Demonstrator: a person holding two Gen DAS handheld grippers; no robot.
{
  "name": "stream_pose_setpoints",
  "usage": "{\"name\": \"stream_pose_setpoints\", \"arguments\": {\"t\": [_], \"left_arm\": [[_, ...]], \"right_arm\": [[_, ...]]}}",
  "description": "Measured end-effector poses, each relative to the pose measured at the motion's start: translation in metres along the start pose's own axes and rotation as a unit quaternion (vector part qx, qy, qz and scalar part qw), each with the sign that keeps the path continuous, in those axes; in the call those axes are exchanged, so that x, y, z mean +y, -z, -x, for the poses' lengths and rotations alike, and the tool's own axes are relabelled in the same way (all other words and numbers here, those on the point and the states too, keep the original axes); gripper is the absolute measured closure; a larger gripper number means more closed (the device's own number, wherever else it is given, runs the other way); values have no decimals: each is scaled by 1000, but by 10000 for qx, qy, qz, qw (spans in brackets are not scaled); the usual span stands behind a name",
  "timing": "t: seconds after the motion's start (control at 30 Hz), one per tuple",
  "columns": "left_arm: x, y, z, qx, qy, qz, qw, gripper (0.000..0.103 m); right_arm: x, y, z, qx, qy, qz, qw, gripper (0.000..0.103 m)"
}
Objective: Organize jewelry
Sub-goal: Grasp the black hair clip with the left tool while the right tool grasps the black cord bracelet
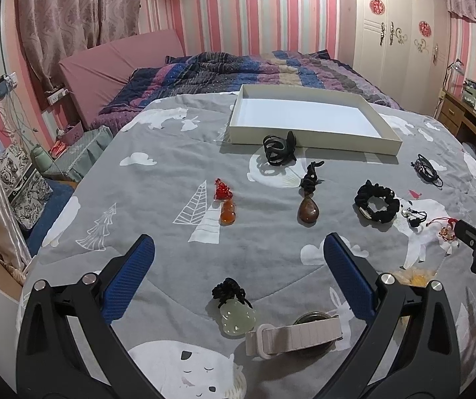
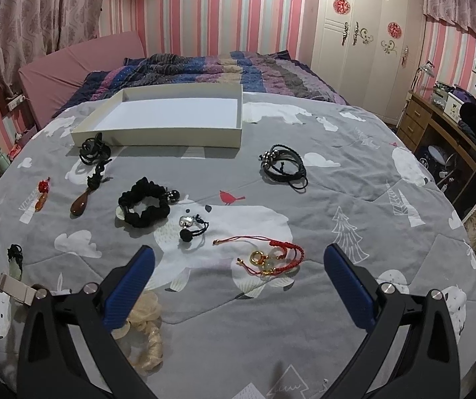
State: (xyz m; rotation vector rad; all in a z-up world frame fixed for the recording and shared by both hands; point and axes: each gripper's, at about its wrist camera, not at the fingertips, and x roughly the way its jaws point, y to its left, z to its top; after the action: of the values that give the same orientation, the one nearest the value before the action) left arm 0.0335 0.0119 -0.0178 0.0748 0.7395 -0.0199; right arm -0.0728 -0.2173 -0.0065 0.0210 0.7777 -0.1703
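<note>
Jewelry: pendants, bracelets, scrunchie (image 2: 144, 204) scattered on bed (image 2: 354, 206).
Box (image 2: 158, 133): holds nothing.
Left tongs (image 1: 238, 266): spread, above pale pendant (image 1: 236, 319).
Right tongs (image 2: 238, 276): spread, near red bracelet (image 2: 271, 254).

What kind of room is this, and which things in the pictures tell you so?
Most likely a home bedroom. The jewelry lies on a grey bedspread over a bed, with a rumpled striped quilt behind the white tray, and a white wardrobe stands against the striped wall.
</note>
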Motion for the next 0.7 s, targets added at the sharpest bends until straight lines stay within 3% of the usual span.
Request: {"name": "stream_pose_setpoints", "arguments": {"t": [0.37,0.5,0.7], "left_arm": [[-2,-14,-17,183,27,-98,9998,3],[1,-36,-40,430,76,-94,9990,3],[-3,-70,-79,702,58,-263,9972,3]], "right_arm": [[-7,-13,-18,93,-5,-30,10000,2],[-18,-36,-25,28,-5,-49,10000,2],[-26,-81,-50,-95,326,154,9993,2]]}}
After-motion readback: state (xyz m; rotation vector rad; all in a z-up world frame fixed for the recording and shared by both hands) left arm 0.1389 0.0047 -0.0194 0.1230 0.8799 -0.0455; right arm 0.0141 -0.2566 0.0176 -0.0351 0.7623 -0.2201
